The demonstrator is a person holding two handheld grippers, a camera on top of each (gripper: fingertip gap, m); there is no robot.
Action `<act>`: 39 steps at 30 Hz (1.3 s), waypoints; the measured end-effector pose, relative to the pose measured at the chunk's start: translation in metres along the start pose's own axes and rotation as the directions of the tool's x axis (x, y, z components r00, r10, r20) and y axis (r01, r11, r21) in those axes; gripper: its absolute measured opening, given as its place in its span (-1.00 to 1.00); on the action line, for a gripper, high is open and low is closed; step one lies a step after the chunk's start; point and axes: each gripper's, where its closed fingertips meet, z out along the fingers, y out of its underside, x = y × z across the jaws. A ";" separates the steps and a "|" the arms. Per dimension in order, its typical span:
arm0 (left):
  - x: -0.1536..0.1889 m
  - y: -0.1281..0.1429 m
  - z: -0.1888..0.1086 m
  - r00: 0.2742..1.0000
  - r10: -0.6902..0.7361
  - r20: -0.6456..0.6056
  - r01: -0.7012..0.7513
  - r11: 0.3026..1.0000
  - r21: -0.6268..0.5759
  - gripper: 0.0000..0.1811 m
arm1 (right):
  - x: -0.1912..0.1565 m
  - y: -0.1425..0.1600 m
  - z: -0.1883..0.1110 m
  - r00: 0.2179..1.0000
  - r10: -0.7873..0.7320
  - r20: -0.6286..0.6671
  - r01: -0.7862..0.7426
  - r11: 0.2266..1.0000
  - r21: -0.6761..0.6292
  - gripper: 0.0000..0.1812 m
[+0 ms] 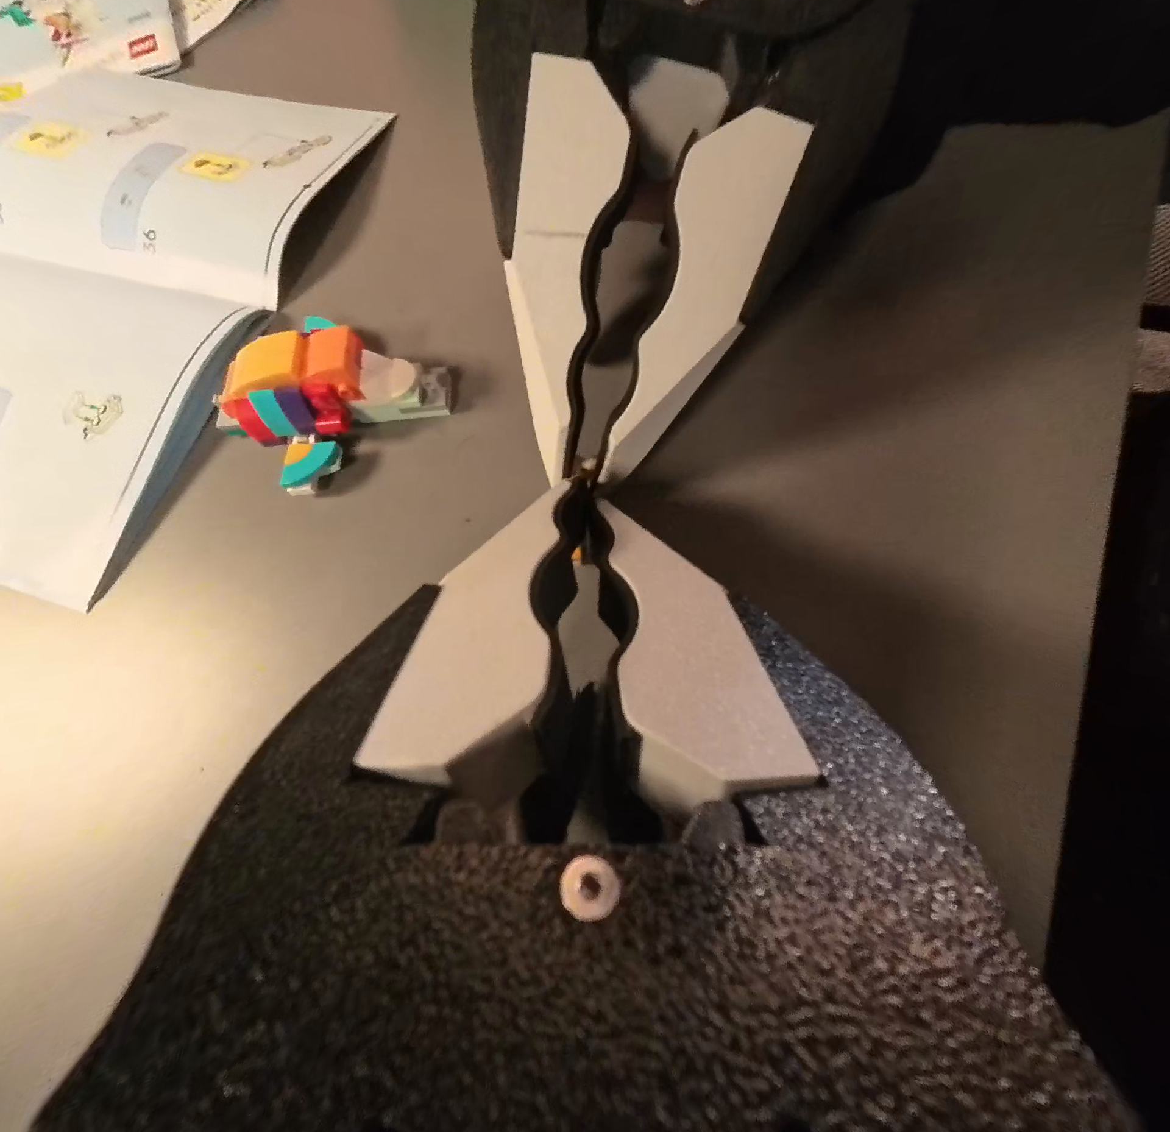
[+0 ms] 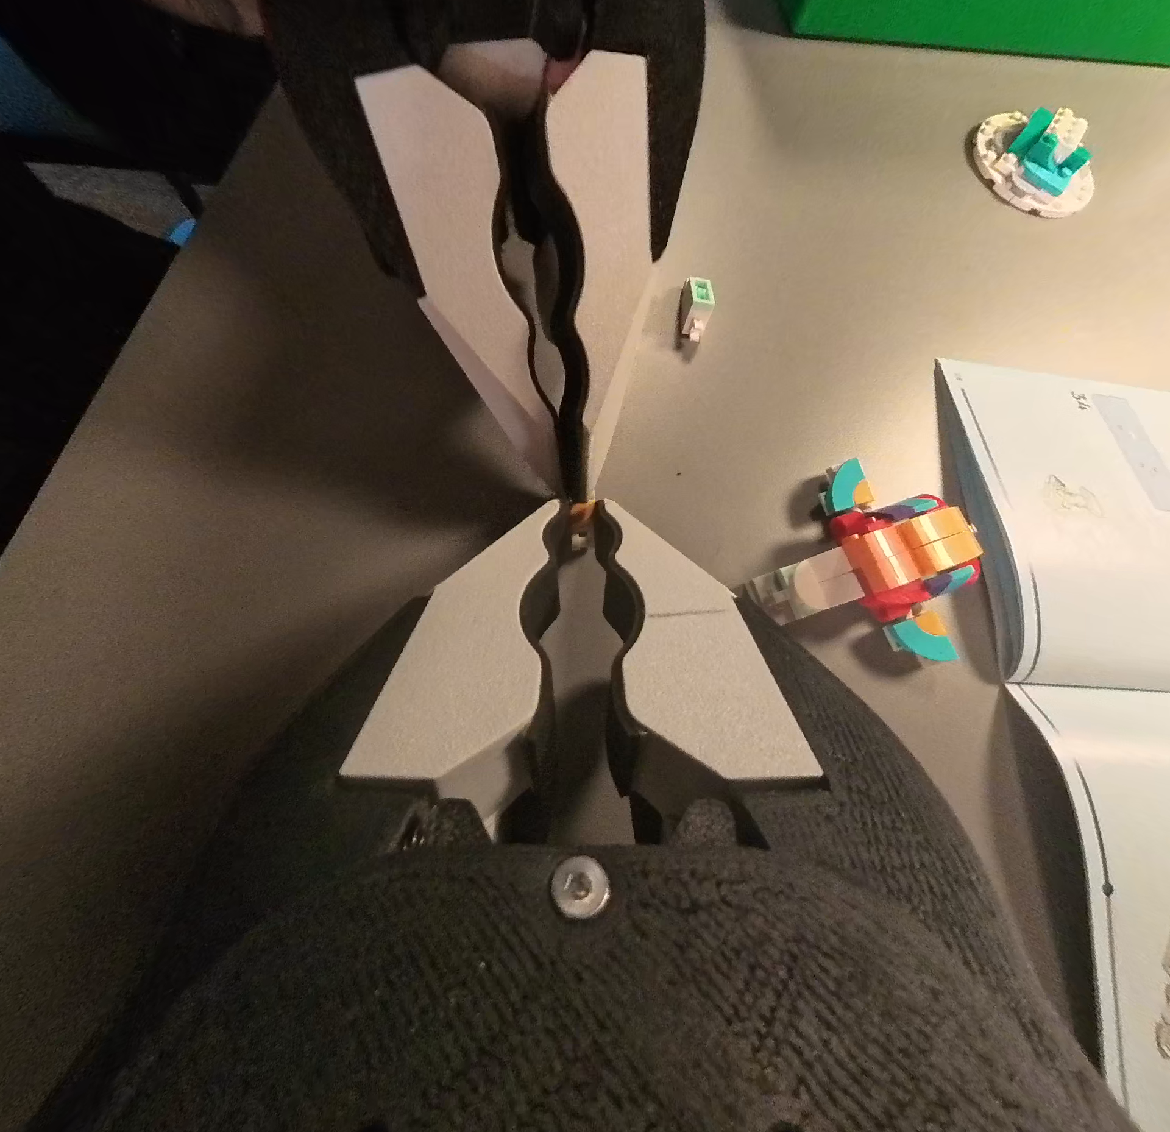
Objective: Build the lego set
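My left gripper (image 1: 585,492) and right gripper (image 1: 586,463) meet tip to tip above the grey table. Both are shut. A small orange piece (image 1: 577,554) shows between the left fingers. In the right wrist view the right gripper (image 2: 579,508) pinches a small orange and white piece (image 2: 581,519), with the left gripper (image 2: 573,482) closed against it from above. I cannot tell whether this is one piece or two joined. The colourful Lego model (image 1: 304,392) lies on the table to the left, also in the right wrist view (image 2: 886,570).
An open instruction booklet (image 1: 126,279) lies beside the model, also in the right wrist view (image 2: 1076,532). More leaflets (image 1: 126,19) lie at the far left. A small light-green piece (image 2: 696,304), a white round base with a teal build (image 2: 1006,165) and a green box (image 2: 981,6) are on the table. Less than 4 cm separates the two grippers' tips.
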 end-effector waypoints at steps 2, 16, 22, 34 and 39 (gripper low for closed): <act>-0.001 -0.001 -0.001 1.000 0.015 0.010 -0.015 1.000 0.008 -1.00 | 0.000 -0.001 0.000 1.000 0.005 0.002 -0.005 1.000 0.006 -0.95; -0.006 0.011 -0.011 0.994 -0.112 0.012 0.112 0.993 -0.042 -0.78 | -0.002 -0.001 0.000 0.999 0.015 0.031 -0.015 1.000 0.008 -0.94; -0.004 0.012 -0.007 0.990 -0.129 -0.052 0.127 0.990 -0.054 -0.78 | -0.002 -0.001 0.000 0.999 0.028 0.044 -0.029 1.000 0.008 -0.94; -0.004 0.012 -0.007 0.992 -0.103 -0.067 0.100 0.994 -0.043 -0.94 | -0.002 -0.001 0.000 0.999 0.030 0.041 -0.030 1.000 0.005 -0.94; -0.002 0.009 -0.009 0.999 -0.038 -0.037 0.038 0.999 -0.015 -0.94 | -0.003 -0.001 0.001 0.999 0.020 0.045 -0.020 1.000 0.001 -0.94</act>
